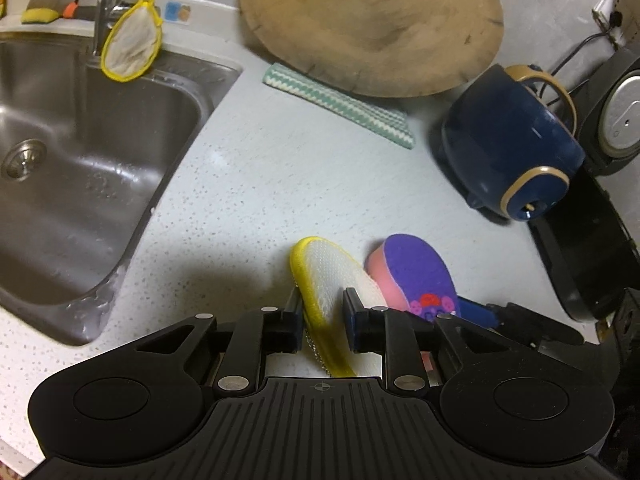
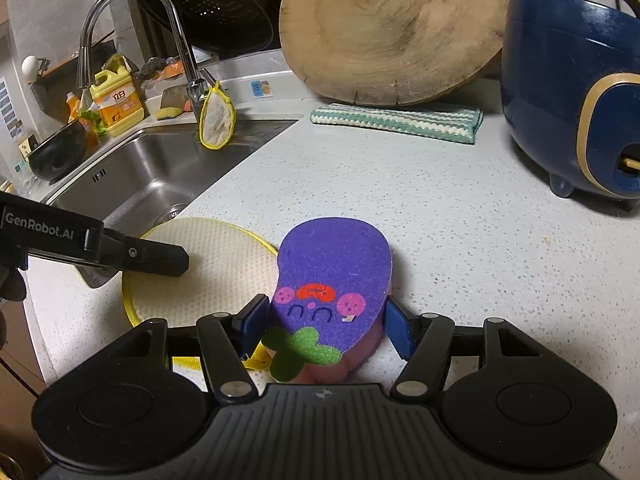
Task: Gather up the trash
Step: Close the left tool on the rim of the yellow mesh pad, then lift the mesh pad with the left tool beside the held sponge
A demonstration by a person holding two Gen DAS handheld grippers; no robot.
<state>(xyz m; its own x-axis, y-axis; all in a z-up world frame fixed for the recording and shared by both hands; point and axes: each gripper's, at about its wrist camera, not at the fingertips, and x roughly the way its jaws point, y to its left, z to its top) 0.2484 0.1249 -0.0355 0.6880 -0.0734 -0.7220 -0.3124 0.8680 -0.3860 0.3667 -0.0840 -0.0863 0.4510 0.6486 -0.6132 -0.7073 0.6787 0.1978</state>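
Note:
A round white mesh scrub pad [image 1: 340, 276] with a yellow rim stands tilted on the speckled counter, and my left gripper [image 1: 322, 294] is shut on its edge. In the right wrist view one left finger [image 2: 160, 256] lies across the scrub pad's [image 2: 208, 264] face. Beside it on the right is a purple eggplant-shaped sponge [image 1: 416, 268] with a pink underside. My right gripper [image 2: 326, 304] is shut on the sponge [image 2: 332, 256], its blue pads pressing both sides near the printed face. A right pad [image 1: 476, 312] shows behind the sponge in the left wrist view.
A steel sink [image 1: 80, 160] lies to the left, with a second yellow-rimmed pad [image 1: 132, 44] hanging at the faucet [image 2: 180, 40]. At the back, a round wooden board [image 1: 372, 24] leans over a striped green cloth [image 1: 340, 104]. A blue rice cooker [image 1: 508, 140] stands at the right.

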